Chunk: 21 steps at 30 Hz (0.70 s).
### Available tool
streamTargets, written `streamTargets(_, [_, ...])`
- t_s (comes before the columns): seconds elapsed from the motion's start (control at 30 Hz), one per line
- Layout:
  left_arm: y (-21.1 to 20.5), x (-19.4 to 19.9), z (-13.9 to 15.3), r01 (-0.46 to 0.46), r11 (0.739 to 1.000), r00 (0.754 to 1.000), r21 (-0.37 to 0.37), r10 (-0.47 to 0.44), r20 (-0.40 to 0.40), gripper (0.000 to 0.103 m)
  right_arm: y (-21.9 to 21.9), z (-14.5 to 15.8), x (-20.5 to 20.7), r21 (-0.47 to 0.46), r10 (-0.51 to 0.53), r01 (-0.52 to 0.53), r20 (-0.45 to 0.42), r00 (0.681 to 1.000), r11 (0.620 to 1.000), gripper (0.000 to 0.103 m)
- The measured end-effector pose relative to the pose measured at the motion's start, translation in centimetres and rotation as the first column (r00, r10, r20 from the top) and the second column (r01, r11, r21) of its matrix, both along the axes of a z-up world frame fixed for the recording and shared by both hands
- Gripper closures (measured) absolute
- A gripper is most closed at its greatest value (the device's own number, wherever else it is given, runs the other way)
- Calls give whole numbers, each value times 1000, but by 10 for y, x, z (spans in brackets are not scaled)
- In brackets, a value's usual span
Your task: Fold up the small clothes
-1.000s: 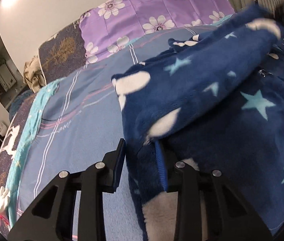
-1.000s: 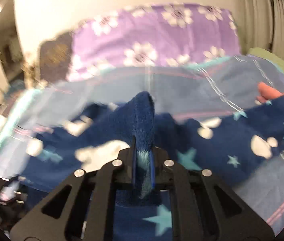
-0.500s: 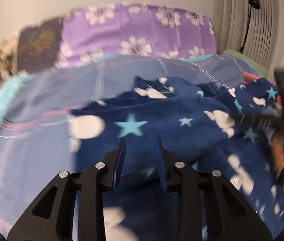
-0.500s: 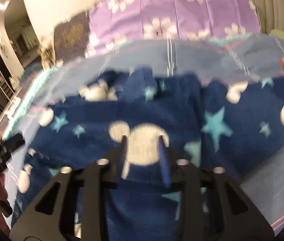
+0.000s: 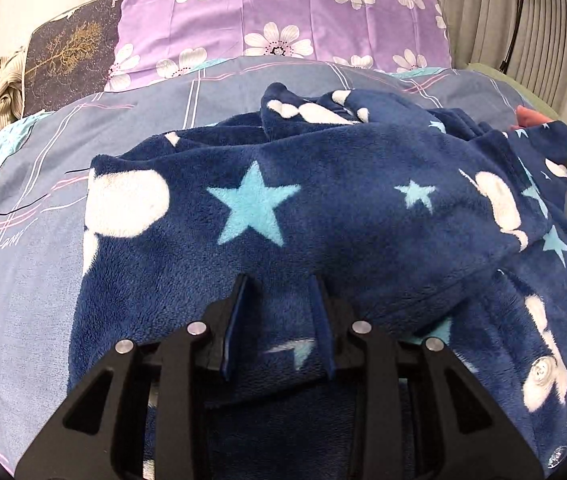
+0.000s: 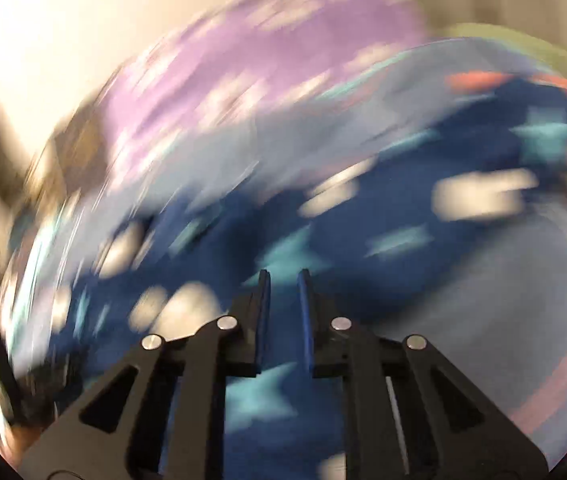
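A navy fleece garment (image 5: 323, 208) with light-blue stars and white blobs lies bunched on the bed, one part folded over the rest. It has a snap button (image 5: 541, 370) at the lower right. My left gripper (image 5: 279, 292) is open and empty, just above the fleece. The right wrist view is badly blurred by motion. There the same garment (image 6: 323, 240) fills the middle, and my right gripper (image 6: 283, 280) hovers over it with a narrow gap between its jaws and nothing between them.
A grey-blue striped bedsheet (image 5: 27, 240) covers the bed. A purple flowered pillow (image 5: 283, 12) and a dark pillow with a gold tree (image 5: 67, 52) lie at the head. Curtains (image 5: 495, 20) hang at the right. Something orange (image 5: 531, 118) lies beyond the garment.
Both grippers let go of the fleece; the right one was shut on a fold a second ago. The garment now lies folded over, and the right gripper is swinging fast.
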<state>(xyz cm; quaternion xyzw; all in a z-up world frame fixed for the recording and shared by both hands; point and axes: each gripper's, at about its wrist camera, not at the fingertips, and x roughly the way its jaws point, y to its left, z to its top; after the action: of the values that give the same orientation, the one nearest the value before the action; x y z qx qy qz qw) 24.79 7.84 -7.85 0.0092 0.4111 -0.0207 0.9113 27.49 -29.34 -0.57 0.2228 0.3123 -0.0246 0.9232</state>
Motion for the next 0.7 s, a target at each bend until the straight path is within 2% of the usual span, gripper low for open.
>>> streamTargets(0.07, [-1,-3,0,-1,1000,1000,12,1,2,70,-50,-2,-3,56,-140,140,1,990,989,66])
streamTargets(0.13, [-3,-3,0,-2,1000,1000,24,2,3,70,-89,-10,-3,144,-222,222,-15,975,964,66])
streamTargets(0.17, [-3,-3,0,-2,1000,1000,27,2,4,69,-100,-14,-2,177,-248,247,-15,969,953,62])
streamTargets(0.27, [-2,-3,1,-3,1000,1000,27,3,4,69,-114,-22,14,220,-283,282,-24,959,934,49])
streamTargets(0.33, [-1,-4,1,-3,1000,1000,24,3,4,69,-112,-26,26,225,-297,299,-46,954,927,49])
streamTargets(0.37, [-1,-4,1,-4,1000,1000,23,4,5,69,-113,-28,31,251,-312,314,-48,949,916,54])
streamTargets(0.4, [-1,-4,1,-5,1000,1000,22,5,5,69,-120,-29,26,275,-320,320,-45,946,907,66])
streamTargets(0.43, [-1,-4,1,-5,1000,1000,22,5,6,69,-120,-29,29,306,-326,323,-40,944,896,72])
streamTargets(0.47, [-1,-4,1,-5,1000,1000,22,5,5,69,-121,-28,31,320,-328,322,-36,944,891,84])
streamTargets(0.5, [-1,-4,1,-5,1000,1000,22,5,5,69,-123,-24,36,327,-330,320,-29,944,889,91])
streamTargets(0.63, [-1,-4,1,-5,1000,1000,18,5,6,69,-104,1,41,304,-298,269,54,953,914,93])
streamTargets(0.7, [-1,-4,1,-5,1000,1000,15,5,6,69,-72,23,45,273,-208,166,133,969,948,93])
